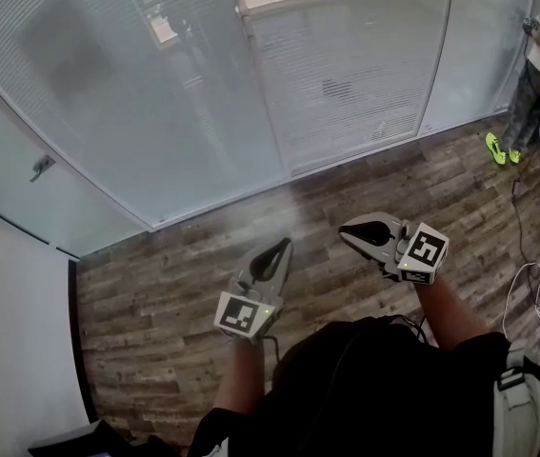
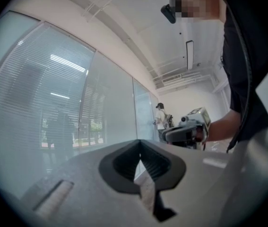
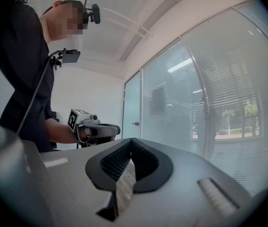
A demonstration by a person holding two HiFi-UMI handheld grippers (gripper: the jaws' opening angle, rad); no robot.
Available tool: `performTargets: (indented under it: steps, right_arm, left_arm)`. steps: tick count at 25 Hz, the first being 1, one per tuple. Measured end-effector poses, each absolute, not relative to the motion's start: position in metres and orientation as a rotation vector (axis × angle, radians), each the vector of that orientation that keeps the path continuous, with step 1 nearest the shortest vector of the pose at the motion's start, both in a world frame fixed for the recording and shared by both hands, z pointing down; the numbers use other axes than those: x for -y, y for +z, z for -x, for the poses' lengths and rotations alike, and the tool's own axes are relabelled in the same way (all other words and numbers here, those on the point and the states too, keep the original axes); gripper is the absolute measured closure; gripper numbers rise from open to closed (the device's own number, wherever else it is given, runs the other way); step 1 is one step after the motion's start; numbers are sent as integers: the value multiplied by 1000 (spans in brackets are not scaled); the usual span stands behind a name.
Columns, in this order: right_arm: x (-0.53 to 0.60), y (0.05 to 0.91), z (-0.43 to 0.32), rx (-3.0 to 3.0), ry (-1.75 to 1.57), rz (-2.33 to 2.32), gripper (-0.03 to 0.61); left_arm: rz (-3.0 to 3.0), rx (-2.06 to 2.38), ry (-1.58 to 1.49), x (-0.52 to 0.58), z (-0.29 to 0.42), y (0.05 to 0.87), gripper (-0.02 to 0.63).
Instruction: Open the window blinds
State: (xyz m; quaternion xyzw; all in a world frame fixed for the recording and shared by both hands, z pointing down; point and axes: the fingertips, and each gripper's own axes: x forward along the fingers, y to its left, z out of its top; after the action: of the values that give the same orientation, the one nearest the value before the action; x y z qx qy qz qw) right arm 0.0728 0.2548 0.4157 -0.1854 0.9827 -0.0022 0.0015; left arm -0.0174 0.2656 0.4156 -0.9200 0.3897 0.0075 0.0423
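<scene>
Both the left gripper (image 1: pixel 283 245) and right gripper (image 1: pixel 345 229) are held pressed together (empty); blinds (image 1: pixel 346 74) are seen at twelve o'clock.

Left gripper (image 1: pixel 285 246), right gripper (image 1: pixel 346 231): seemingly closed.

Office: glass partitions (image 1: pixel 108 93), slat blinds (image 1: pixel 355 84), plank floor (image 1: pixel 155 293).
</scene>
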Motion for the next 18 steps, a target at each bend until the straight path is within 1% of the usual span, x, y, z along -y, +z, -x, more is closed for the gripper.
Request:
performTargets:
  steps: [11,18]
  right_arm:
    - [-225,416,-71,-3081,-4,706,572]
    - [-208,416,-69,-3062,11,655,572]
  left_arm:
    - [2859,-1129,73,-233,25,417,609]
    - [2866,-1165,50,-220,30,424,609]
